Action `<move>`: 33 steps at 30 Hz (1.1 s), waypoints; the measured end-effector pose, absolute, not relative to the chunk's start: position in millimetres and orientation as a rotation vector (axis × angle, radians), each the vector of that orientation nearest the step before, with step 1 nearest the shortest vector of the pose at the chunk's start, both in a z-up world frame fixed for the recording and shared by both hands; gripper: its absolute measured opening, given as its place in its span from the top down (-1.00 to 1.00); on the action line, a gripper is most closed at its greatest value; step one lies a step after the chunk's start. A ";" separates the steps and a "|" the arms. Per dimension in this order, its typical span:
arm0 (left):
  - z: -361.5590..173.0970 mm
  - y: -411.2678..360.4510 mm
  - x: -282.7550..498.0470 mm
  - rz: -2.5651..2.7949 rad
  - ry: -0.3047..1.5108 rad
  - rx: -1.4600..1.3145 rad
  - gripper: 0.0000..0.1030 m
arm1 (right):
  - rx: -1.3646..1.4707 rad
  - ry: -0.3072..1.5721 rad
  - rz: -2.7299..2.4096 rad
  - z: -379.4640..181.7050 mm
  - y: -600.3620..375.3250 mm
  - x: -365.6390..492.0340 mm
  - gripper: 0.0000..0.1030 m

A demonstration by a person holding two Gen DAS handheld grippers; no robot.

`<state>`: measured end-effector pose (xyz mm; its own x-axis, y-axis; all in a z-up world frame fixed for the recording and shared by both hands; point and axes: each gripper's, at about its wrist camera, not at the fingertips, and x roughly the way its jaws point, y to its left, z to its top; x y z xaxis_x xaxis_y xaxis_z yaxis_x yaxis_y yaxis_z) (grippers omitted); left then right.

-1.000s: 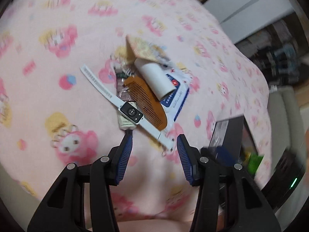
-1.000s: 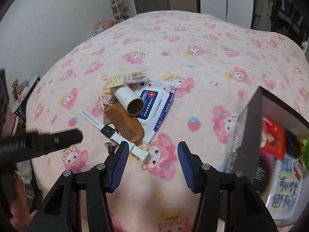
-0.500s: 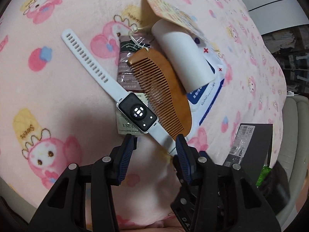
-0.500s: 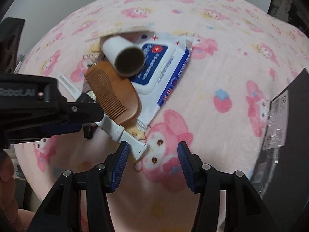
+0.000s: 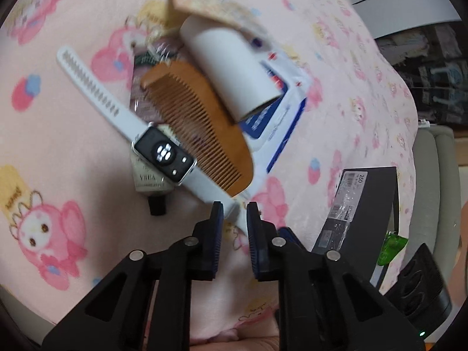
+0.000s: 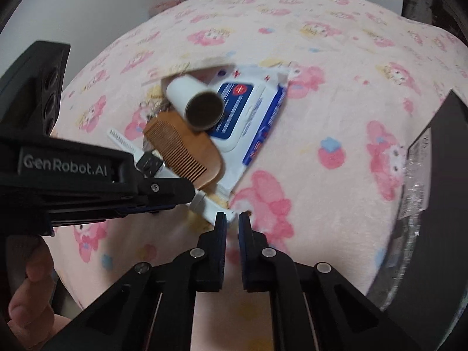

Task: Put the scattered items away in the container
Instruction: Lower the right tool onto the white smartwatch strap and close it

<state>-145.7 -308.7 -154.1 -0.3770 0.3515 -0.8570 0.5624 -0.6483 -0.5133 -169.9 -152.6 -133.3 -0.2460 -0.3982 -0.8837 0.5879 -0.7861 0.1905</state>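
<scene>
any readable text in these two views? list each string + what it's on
"GenRobot.AI": side of the left gripper, seen from the right wrist.
"250": sticker on the black box.
"VSEA" (uncertain, blurred): cream tube under the watch.
Wet wipes pack: red cross sign visible, print too blurred.
Barcode label on the box: too small.

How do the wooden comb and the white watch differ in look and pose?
The comb is brown, broad and toothed; the watch is a thin white strap with a dark lit face. The comb lies untouched, partly over the strap; the watch's strap end sits between the left gripper fingers. Both lie diagonally in the pile.
</scene>
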 end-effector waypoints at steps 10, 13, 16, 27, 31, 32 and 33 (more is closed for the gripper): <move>-154.3 -330.9 -128.2 -2.079 1.240 1.567 0.58 | 1.406 0.343 -2.015 -141.6 -166.1 -171.2 0.40; -158.9 -332.0 -129.0 -2.062 1.229 1.582 0.58 | 1.430 0.426 -1.981 -159.3 -182.5 -172.1 0.12; -161.5 -330.6 -130.5 -2.056 1.232 1.585 0.58 | 1.441 0.440 -1.973 -171.3 -187.9 -176.2 0.32; -155.8 -321.9 -129.5 -2.071 1.256 1.582 0.51 | 1.368 0.308 -2.054 -132.0 -127.5 -154.3 0.80; -147.8 -308.0 -128.9 -2.096 1.235 1.558 0.51 | 1.357 0.296 -2.071 -124.0 -99.0 -127.0 0.80; -148.1 -301.2 -129.5 -2.100 1.240 1.567 0.51 | 1.363 0.303 -2.070 -124.4 -90.2 -120.4 0.80; -149.0 -291.5 -131.4 -2.110 1.237 1.585 0.51 | 1.375 0.302 -2.067 -126.1 -82.8 -115.5 0.80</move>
<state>-131.4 -291.5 -149.0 -0.3903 0.2931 -0.8728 0.6186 -0.6186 -0.4844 -115.5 -82.8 -126.1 -0.2571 -0.3741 -0.8911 0.6133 -0.7757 0.1487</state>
